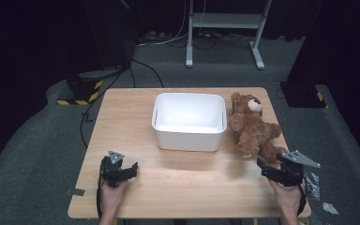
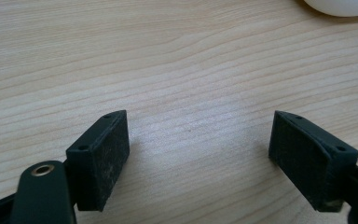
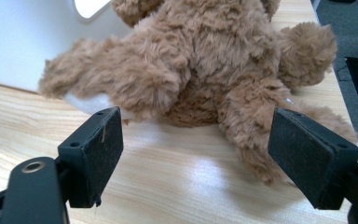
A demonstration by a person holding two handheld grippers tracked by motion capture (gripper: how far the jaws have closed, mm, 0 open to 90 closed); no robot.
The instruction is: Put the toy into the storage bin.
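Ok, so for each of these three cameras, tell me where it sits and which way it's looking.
High view: above the person's side, looking forward and down on the table; both forearms, left gripper and right gripper show.
Left gripper view: rides the left gripper, facing bare tabletop between its open jaws, bin corner at top.
Right gripper view: rides the right gripper, facing the teddy bear beyond its open jaws.
Shared: the white bin appears in all three views.

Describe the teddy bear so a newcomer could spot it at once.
On the wooden table, look right of the white bin. The teddy bear lies against its side, just beyond the open right gripper. It is the one brown, furry thing there.
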